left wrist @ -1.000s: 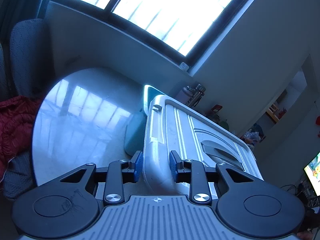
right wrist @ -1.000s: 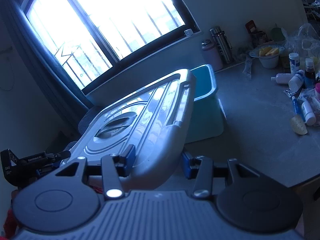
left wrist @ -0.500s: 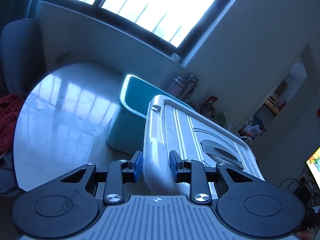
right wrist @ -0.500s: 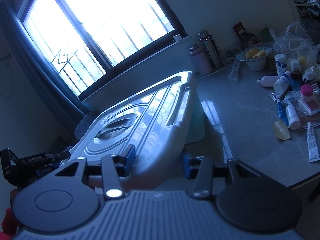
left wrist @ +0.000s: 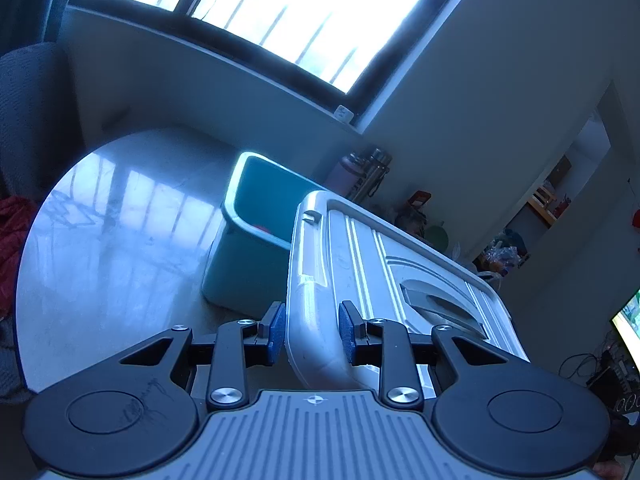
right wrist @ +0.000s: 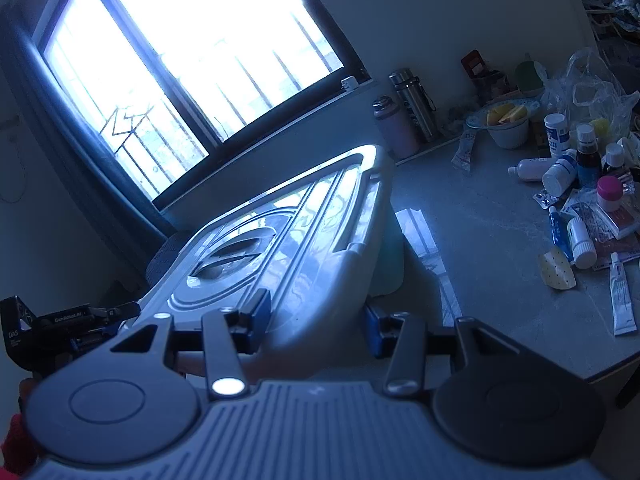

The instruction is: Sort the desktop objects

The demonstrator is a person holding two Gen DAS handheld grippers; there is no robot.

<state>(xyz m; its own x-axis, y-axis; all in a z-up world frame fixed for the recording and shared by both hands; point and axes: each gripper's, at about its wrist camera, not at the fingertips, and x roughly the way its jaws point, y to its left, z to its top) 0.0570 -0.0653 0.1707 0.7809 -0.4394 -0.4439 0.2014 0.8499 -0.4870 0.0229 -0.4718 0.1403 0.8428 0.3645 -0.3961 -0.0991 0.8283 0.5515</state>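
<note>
Above the round table (left wrist: 100,248), just beside the teal bin (left wrist: 256,248), both grippers hold a white lid (left wrist: 360,264) tilted: the left gripper (left wrist: 311,332) pinches one corner edge, the right gripper (right wrist: 316,320) clamps the opposite edge. Bottles (right wrist: 568,172) lie well apart from the bin.

Both tools look alike: the left gripper (left wrist: 311,332) and right gripper (right wrist: 316,322) each have a grey ribbed housing, two black arms with round embossed discs, silver screws at the pivots, and blue pads (left wrist: 277,332) on black fingers. A small crosshair mark sits on the left housing's edge, with faint scratches on its left disc
</note>
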